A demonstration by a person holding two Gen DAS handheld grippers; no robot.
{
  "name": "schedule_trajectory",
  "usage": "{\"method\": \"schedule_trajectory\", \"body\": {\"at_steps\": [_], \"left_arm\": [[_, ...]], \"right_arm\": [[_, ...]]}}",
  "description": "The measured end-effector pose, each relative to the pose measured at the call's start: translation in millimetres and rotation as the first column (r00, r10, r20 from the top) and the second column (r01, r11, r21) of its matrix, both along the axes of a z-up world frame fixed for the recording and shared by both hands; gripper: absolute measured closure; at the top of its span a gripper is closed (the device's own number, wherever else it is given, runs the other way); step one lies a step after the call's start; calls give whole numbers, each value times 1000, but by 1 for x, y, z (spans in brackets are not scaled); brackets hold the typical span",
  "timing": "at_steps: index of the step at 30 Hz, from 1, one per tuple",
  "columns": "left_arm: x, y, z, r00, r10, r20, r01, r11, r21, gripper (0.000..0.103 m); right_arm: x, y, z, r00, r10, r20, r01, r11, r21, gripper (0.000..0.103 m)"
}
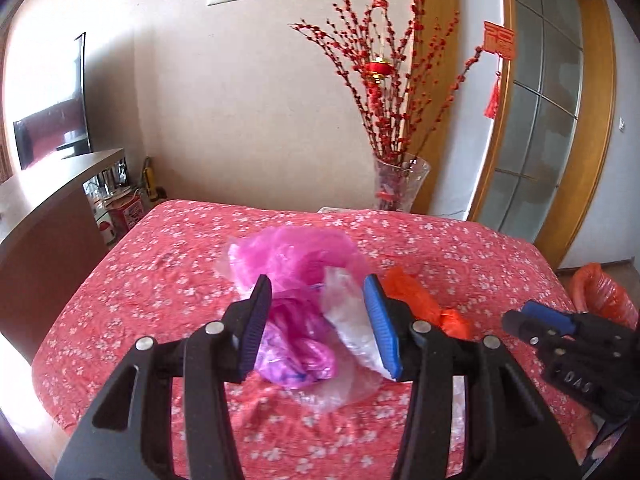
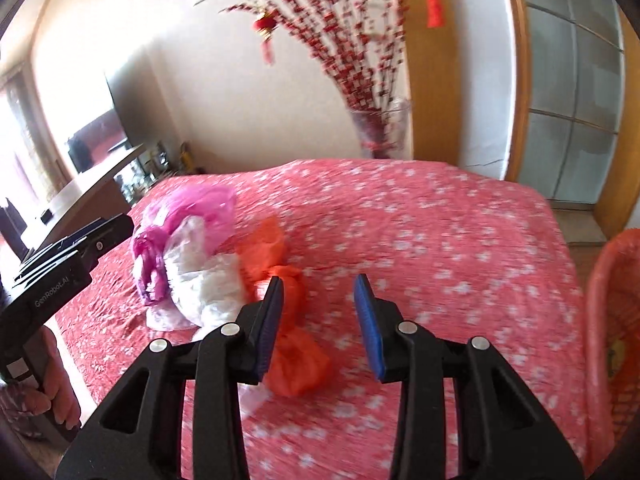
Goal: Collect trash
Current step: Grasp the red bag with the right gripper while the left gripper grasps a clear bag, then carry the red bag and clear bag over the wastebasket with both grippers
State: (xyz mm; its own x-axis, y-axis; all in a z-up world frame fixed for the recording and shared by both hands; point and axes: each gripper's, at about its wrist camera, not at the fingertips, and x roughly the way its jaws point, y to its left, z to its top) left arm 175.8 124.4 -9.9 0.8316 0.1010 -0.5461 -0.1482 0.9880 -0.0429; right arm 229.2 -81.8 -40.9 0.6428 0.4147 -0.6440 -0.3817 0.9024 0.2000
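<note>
Left tongs: jaws apart, pads clear of everything, hovering above the bench with its red flowered cloth. Seen from the left wrist, the trash lies just beyond and below the tips: a pink bag ahead, a crumpled purple-pink bag between the jaws in line of sight, and a clear bag against the right pad's side of the view. No contact can be confirmed.

Right tongs: jaws apart, nothing between them. An orange bag lies beside the left finger, partly hidden behind it; whether it touches cannot be told. The clear bag and pink bag lie further left of these tongs, all bunched together on the cloth.

An orange-lined bin stands off the bench edge, to the right of the right tongs. A vase of red branches stands beyond the far edge. The right-wrist view is blurred.
</note>
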Motion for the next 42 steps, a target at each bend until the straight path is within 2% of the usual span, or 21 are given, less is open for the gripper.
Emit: {"method": "schedule_trajectory", "body": {"at_steps": [10, 11, 15, 22, 30, 36, 39, 42], "left_arm": [[0, 9, -7, 1000, 0, -13, -1, 1000, -25, 55], [0, 8, -8, 1000, -5, -16, 4, 1000, -27, 55], [2, 1, -10, 999, -27, -26, 26, 999, -37, 55], [0, -23, -19, 994, -98, -53, 95, 994, -53, 55], [6, -67, -37, 974, -197, -109, 191, 980, -59, 55], [16, -90, -57, 958, -222, -184, 212, 974, -74, 55], [22, -95, -64, 956, -205, -208, 198, 979, -54, 56], [28, -102, -65, 954, -211, -213, 204, 977, -56, 61]], "right_arm": [[19, 40, -31, 993, 58, -107, -64, 997, -50, 66], [20, 41, -33, 992, 61, -114, -67, 996, -55, 75], [20, 42, -36, 993, 57, -105, -65, 995, -75, 83], [28, -1, -30, 993, -83, -85, 77, 995, -69, 84], [27, -59, -22, 968, -246, -50, 243, 968, -61, 85], [21, -87, -19, 955, -293, -44, 291, 956, -46, 84], [17, -93, -20, 952, -303, -47, 301, 953, -41, 84], [14, -97, -21, 951, -306, -49, 305, 952, -36, 84]]}}
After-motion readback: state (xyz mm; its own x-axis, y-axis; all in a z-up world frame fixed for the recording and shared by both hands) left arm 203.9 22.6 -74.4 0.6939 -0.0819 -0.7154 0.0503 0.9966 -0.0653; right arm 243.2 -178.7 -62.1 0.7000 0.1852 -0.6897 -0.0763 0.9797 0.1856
